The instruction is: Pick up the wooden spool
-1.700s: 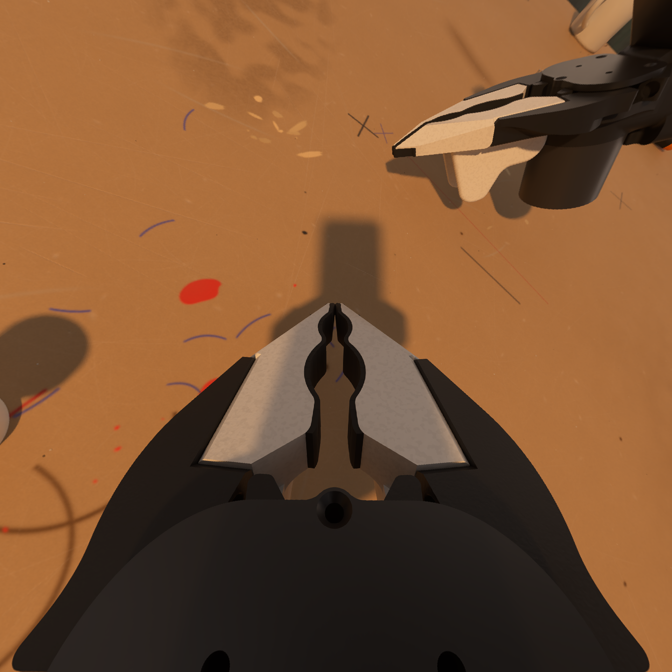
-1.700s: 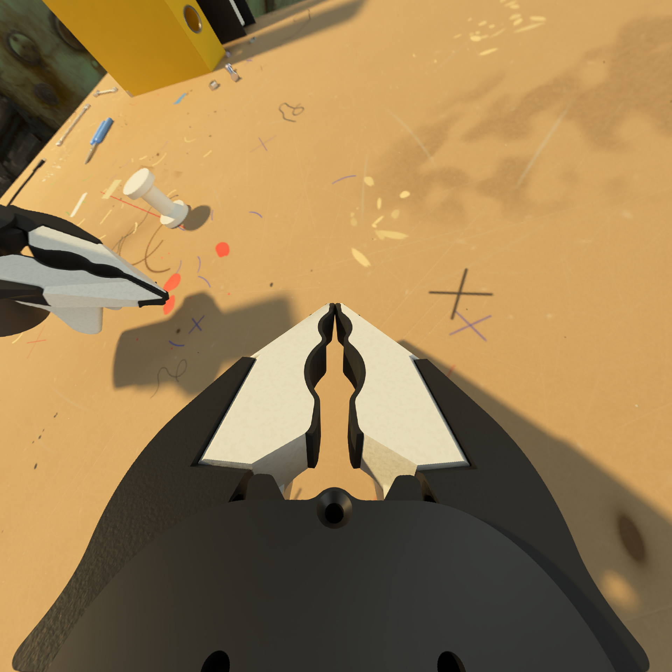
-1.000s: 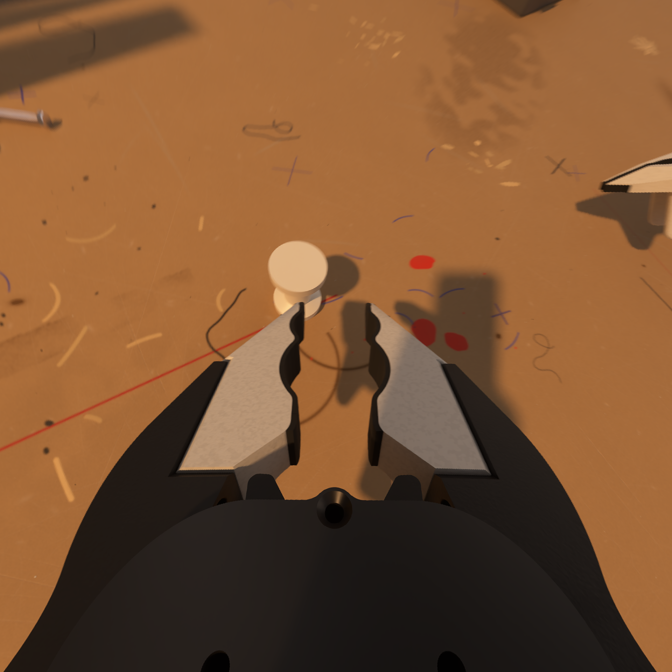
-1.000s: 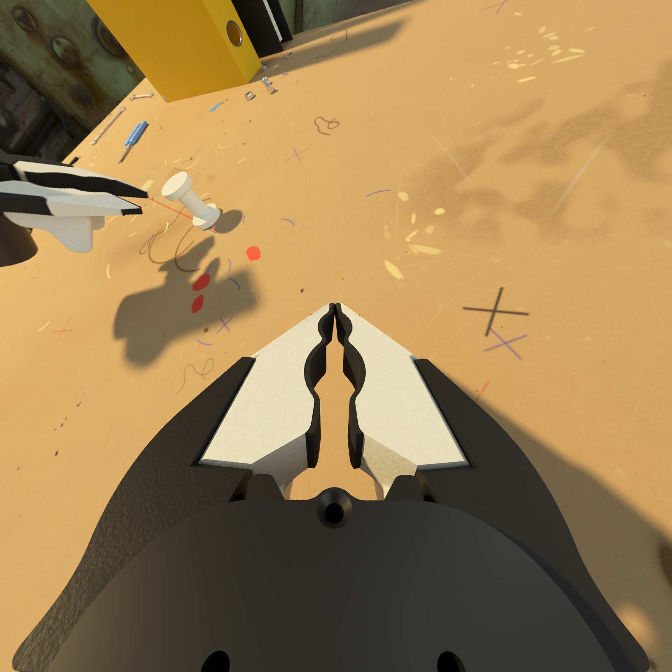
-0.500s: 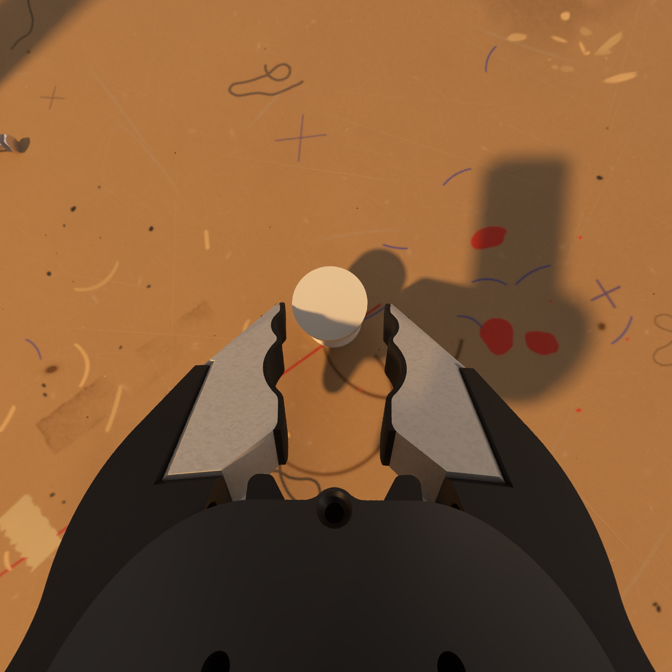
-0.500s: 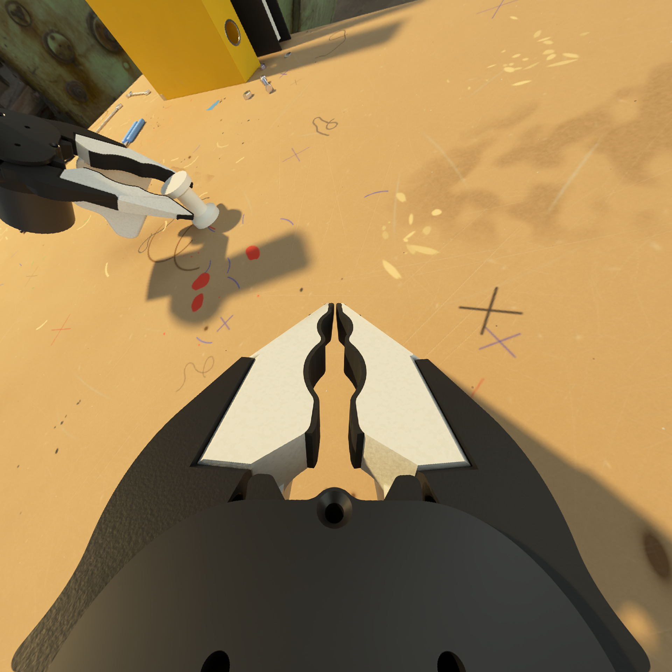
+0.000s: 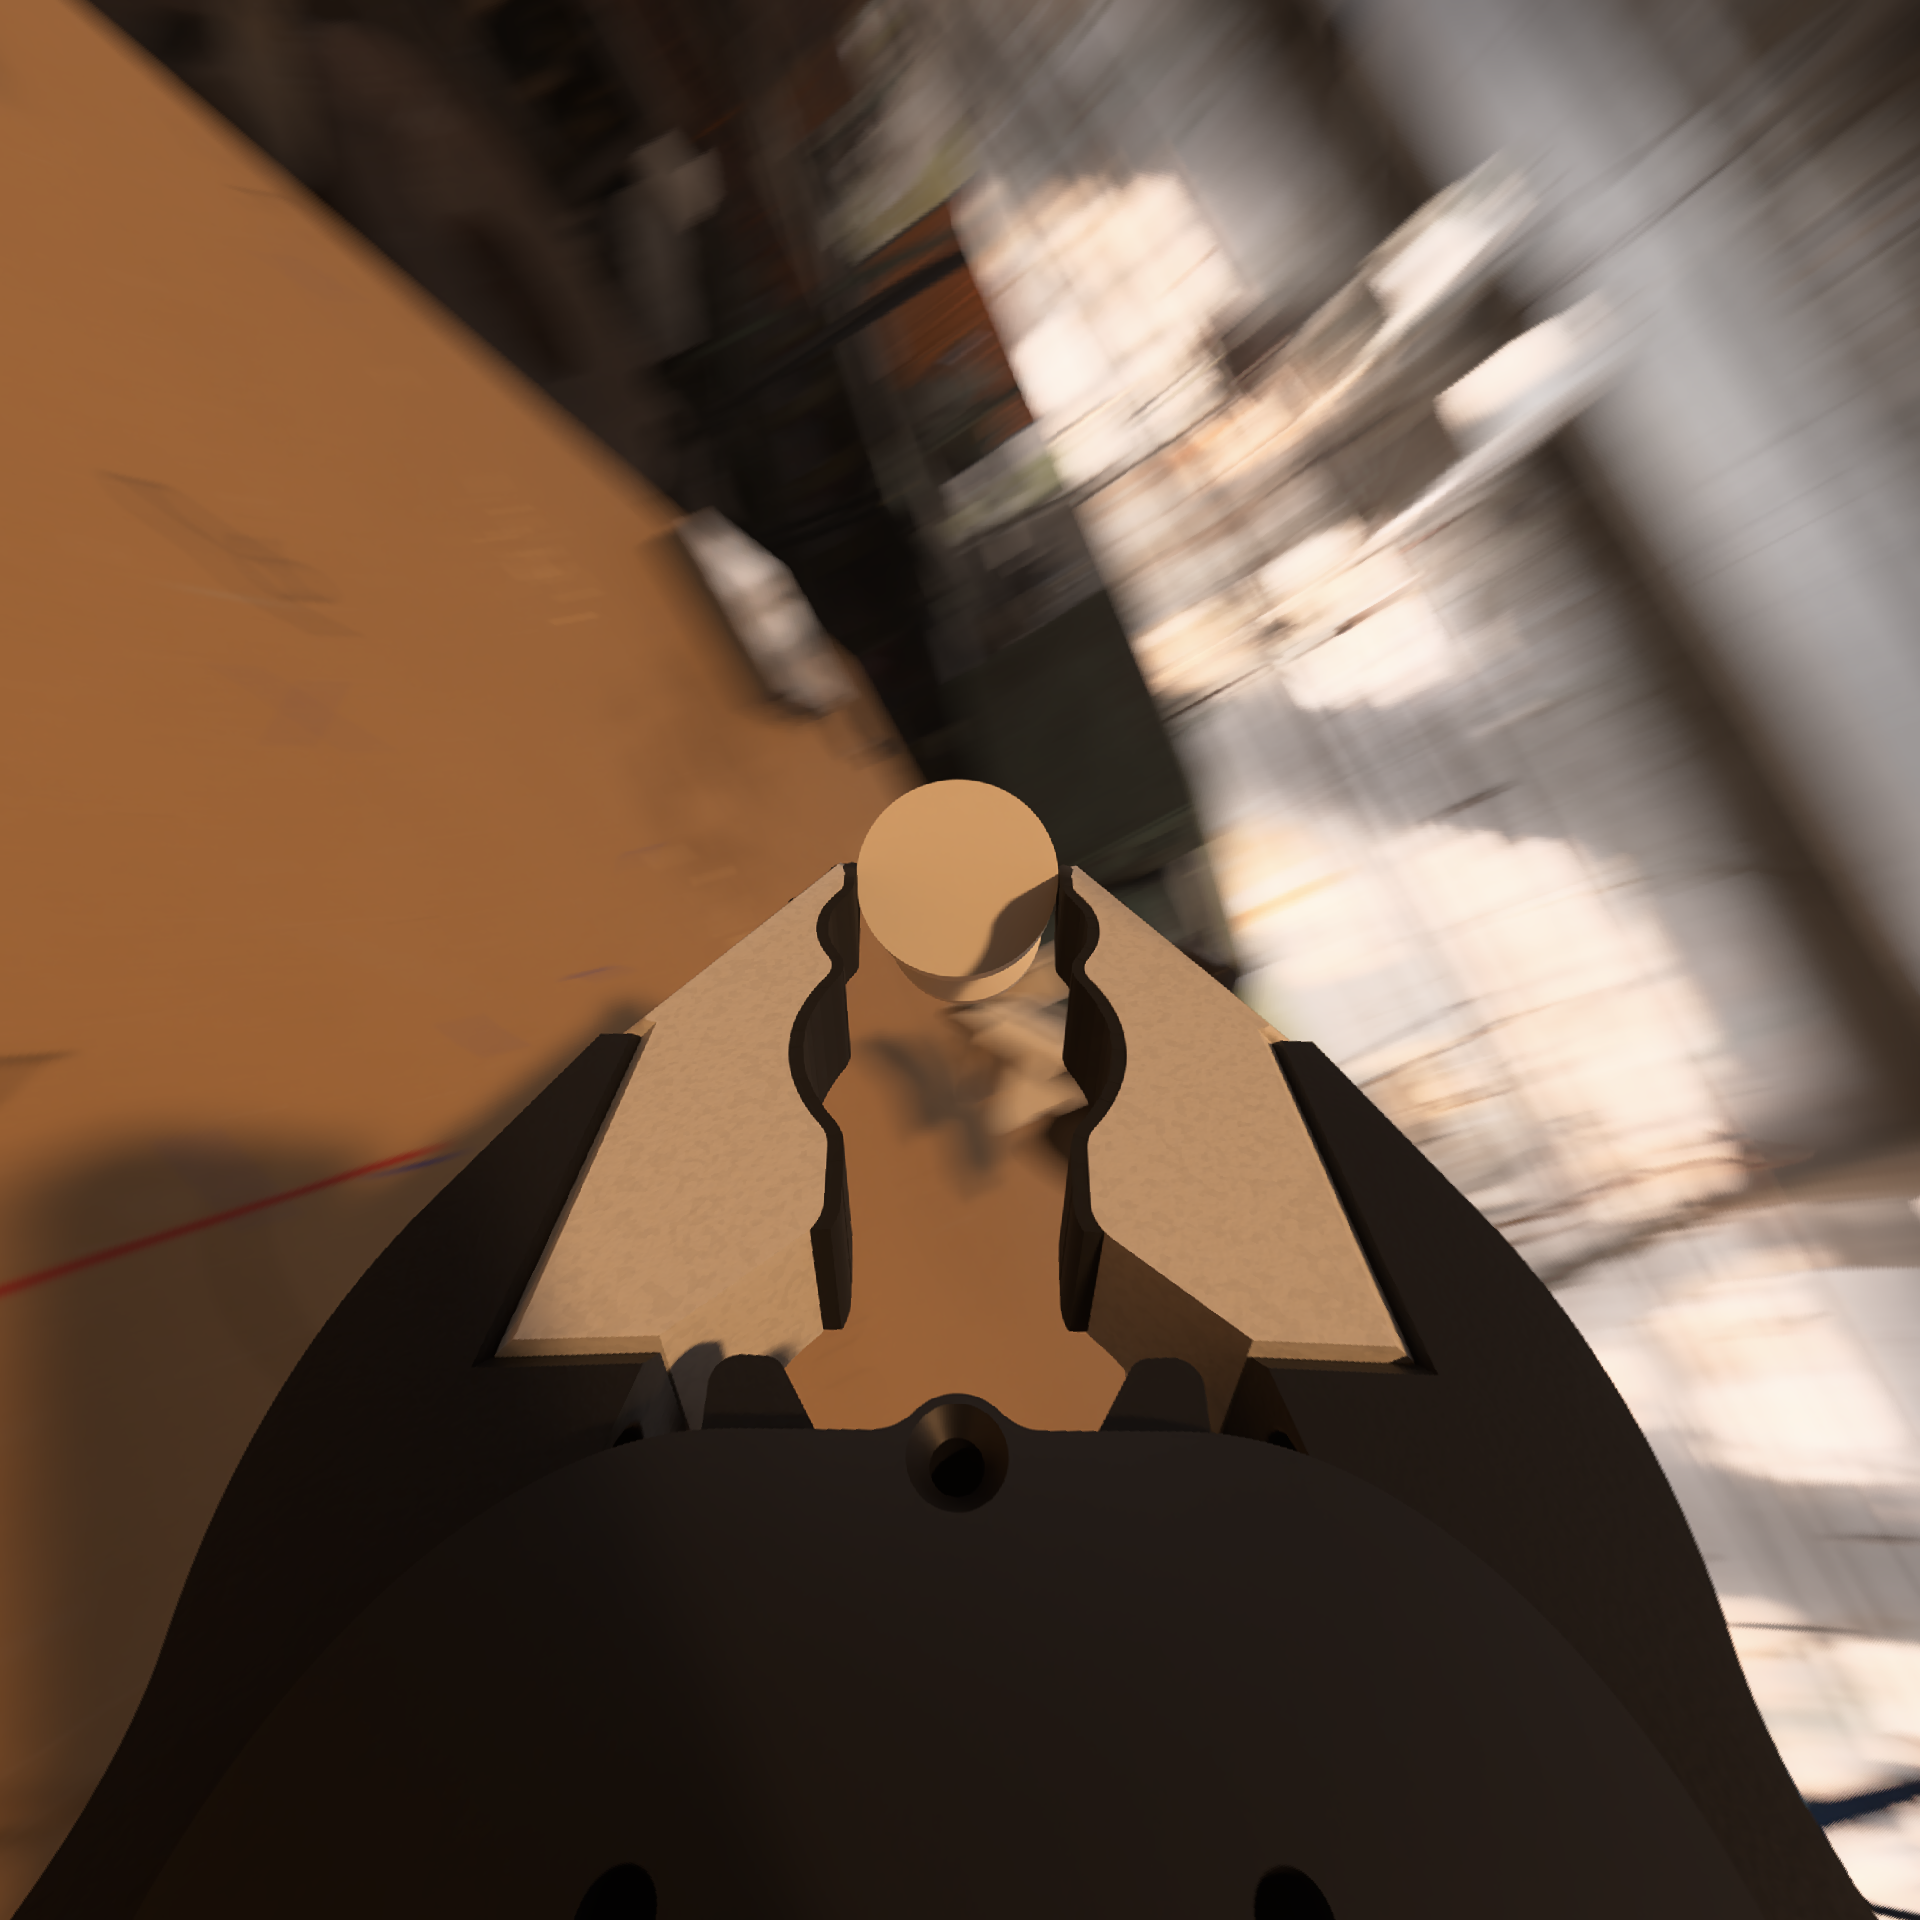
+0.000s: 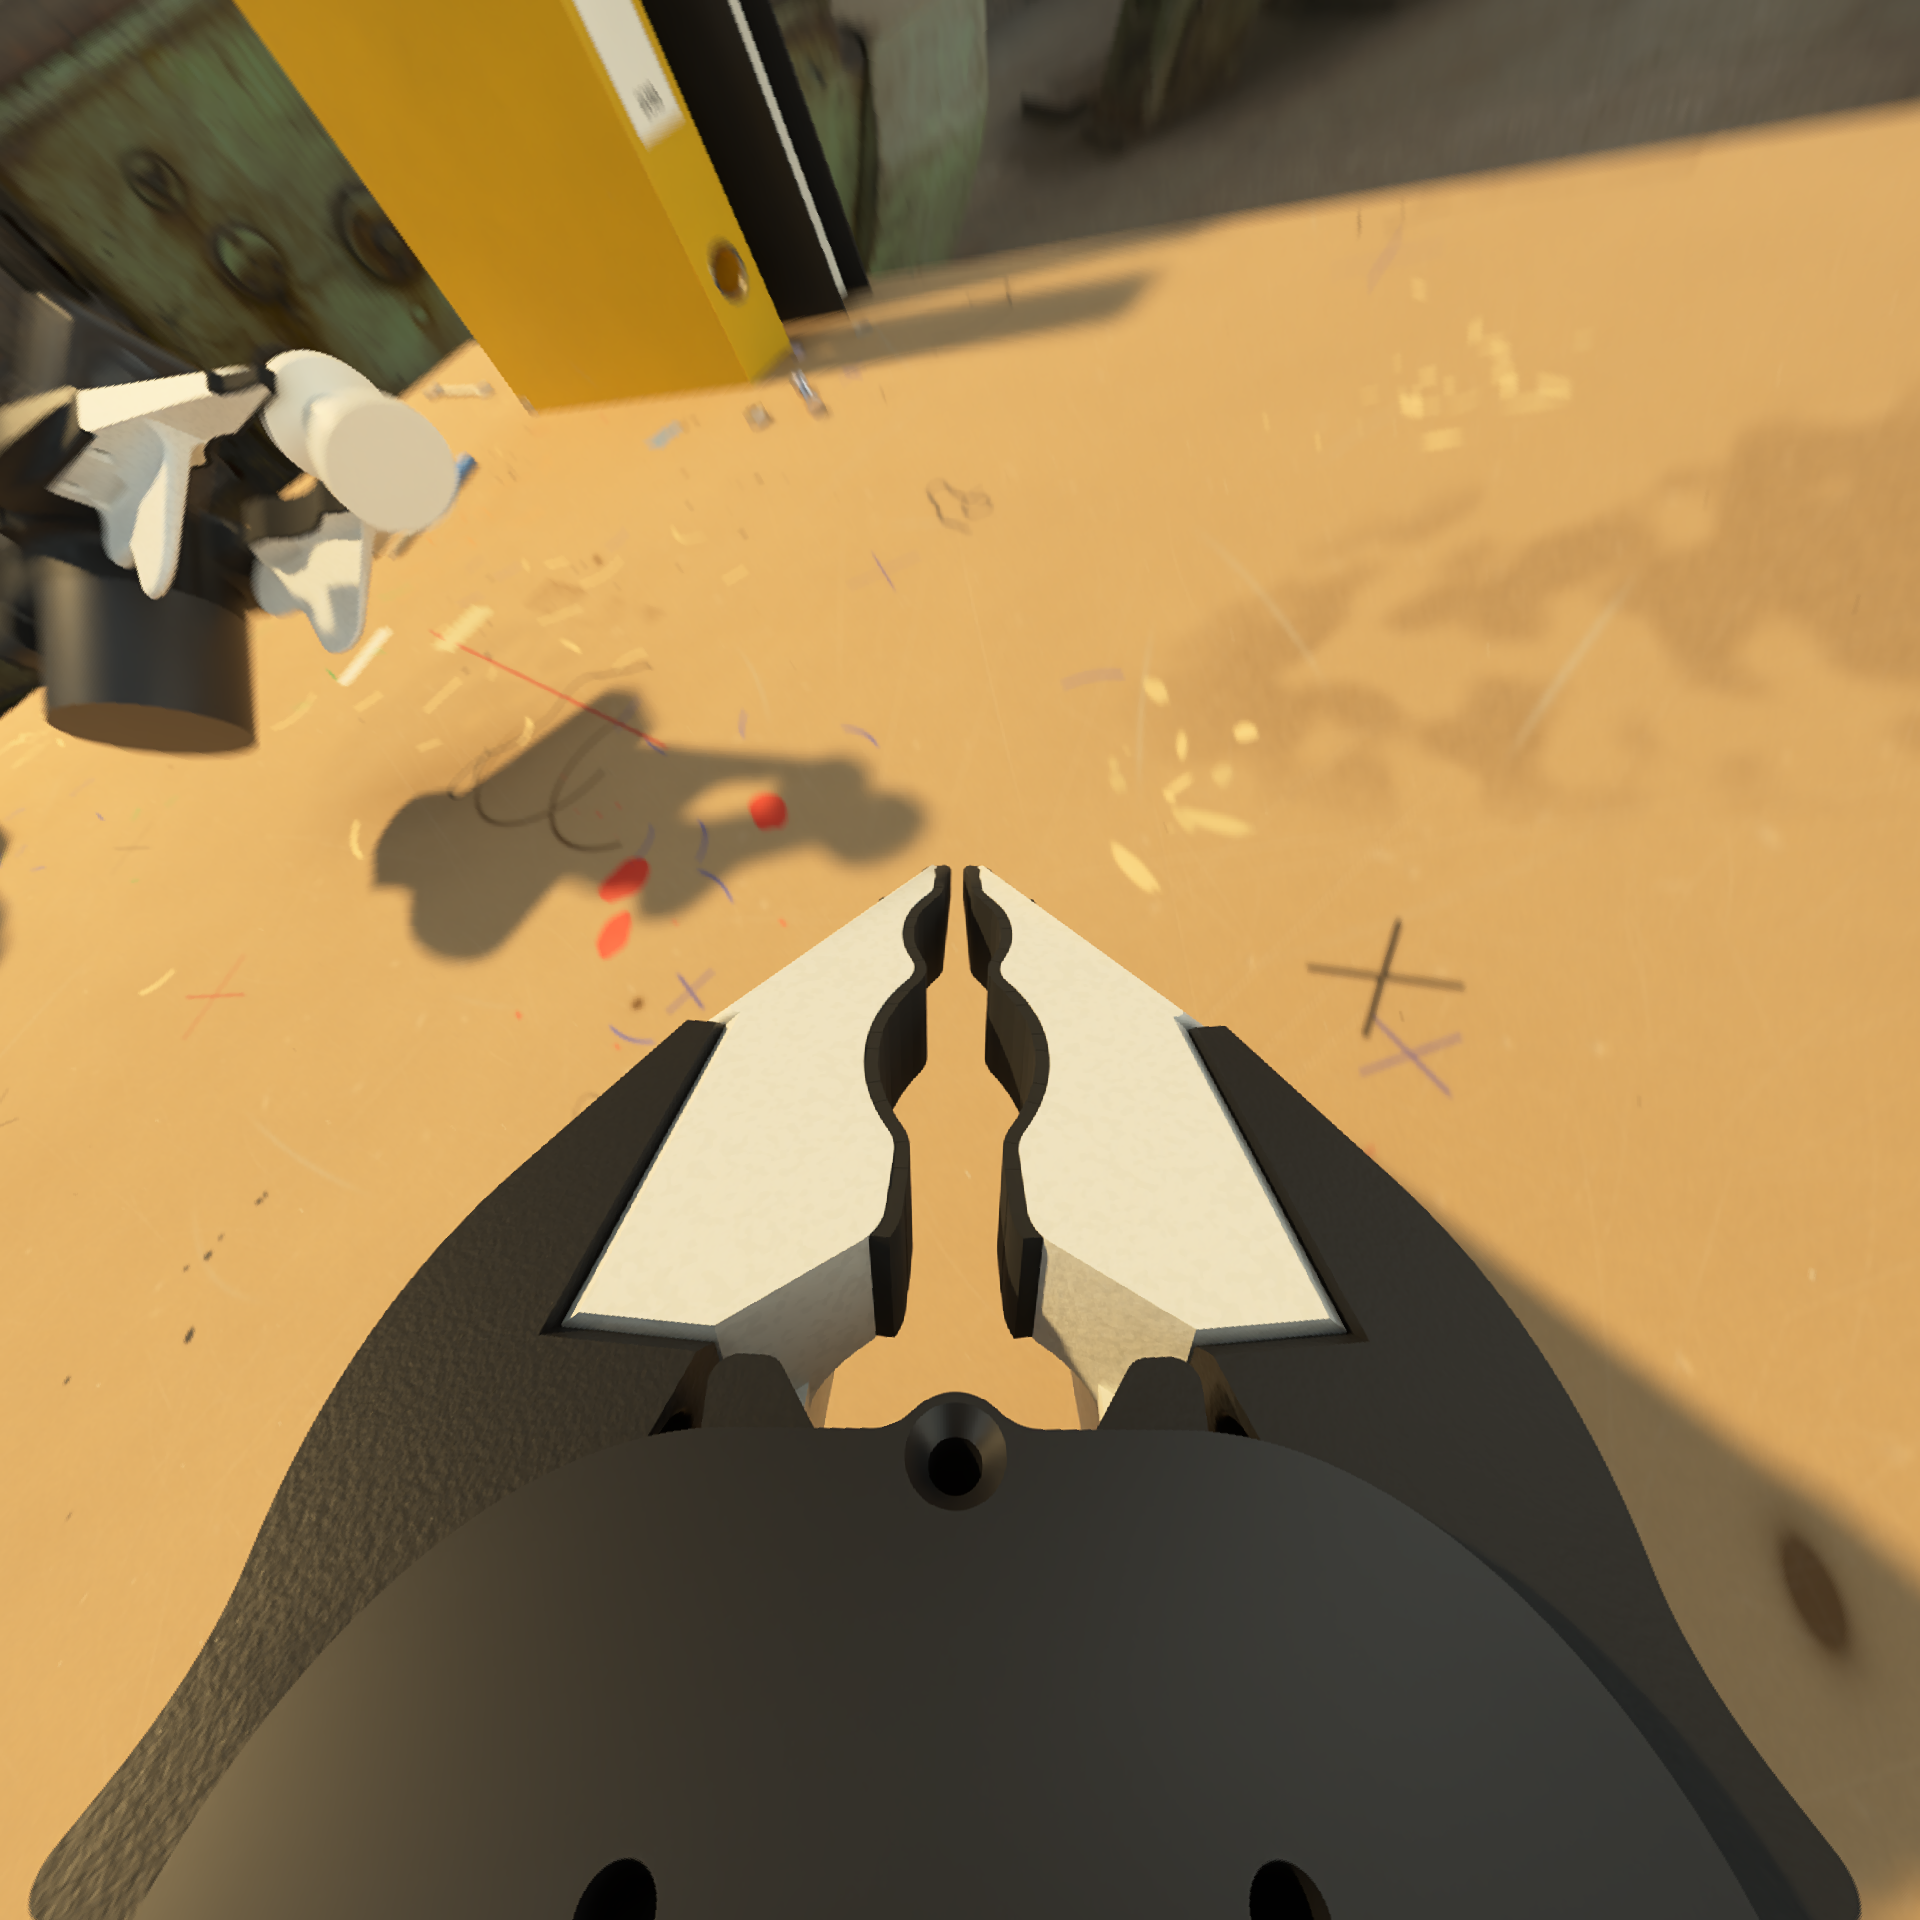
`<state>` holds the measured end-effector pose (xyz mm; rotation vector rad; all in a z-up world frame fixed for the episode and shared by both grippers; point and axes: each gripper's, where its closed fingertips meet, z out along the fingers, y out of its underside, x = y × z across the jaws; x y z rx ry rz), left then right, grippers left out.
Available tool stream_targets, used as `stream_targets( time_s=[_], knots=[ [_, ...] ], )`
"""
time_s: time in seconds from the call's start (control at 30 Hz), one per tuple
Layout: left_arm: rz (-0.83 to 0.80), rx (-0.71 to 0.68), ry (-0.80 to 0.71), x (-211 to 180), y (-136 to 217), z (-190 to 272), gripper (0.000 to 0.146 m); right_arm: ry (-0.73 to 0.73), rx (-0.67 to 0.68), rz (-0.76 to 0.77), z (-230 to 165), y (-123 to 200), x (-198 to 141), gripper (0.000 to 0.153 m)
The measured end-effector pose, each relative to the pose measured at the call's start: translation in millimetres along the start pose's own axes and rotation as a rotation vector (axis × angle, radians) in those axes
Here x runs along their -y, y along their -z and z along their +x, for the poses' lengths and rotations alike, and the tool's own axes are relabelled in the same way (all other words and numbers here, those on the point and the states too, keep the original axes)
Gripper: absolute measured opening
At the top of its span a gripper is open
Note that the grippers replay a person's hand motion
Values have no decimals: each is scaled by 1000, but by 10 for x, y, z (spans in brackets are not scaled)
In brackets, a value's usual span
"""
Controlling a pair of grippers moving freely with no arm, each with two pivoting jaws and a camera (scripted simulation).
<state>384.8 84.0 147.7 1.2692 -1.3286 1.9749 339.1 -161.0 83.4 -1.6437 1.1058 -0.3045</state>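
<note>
The pale wooden spool sits between the tips of my left gripper, which is shut on it and holds it up off the table. The left wrist view is blurred by motion. In the right wrist view the spool shows at the upper left, clamped in the left gripper above the table, one round end facing the camera. My right gripper is shut and empty, low over the middle of the table.
The orange-brown worktable carries scratches, red spots and wood chips. A yellow binder and a black one stand at the far edge, with small screws beside them. The table edge runs diagonally in the left wrist view.
My left gripper closed on the spool, lifted it off the table and tilted up toward the table edge. My right gripper stayed shut and nearly in place.
</note>
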Motion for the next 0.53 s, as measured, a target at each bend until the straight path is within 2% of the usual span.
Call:
stream_targets(
  time_s=[0.07, 0.1, 0.17, 0.23, 0.33, 0.43, 0.5, 0.53],
  knots=[
    [161, -310, 241, 132, 73, 298, 37, 41, 30, 80, -165, 55, 183, 8],
    [225, -421, 329, 161, 113, 382, 37, 54, 70, 126, -291, 86, 287, 13],
    [312, -541, 417, 118, 150, 498, 37, 65, 196, 228, -618, 146, 500, 22],
    [331, -635, 468, -3, 131, 636, 37, 80, 350, 307, -972, 177, 646, 29],
    [296, -782, 519, -239, 56, 947, 37, 18, 584, 374, -1439, 172, 751, 35],
    [178, -929, 541, -503, -25, 1318, 37, -88, 812, 360, -1766, 169, 800, 43],
    [112, -982, 566, -648, -80, 1491, 37, -89, 910, 391, -1876, 234, 867, 48],
    [96, -991, 586, -696, -102, 1538, 37, -61, 917, 419, -1896, 260, 895, 50]
  ],
)
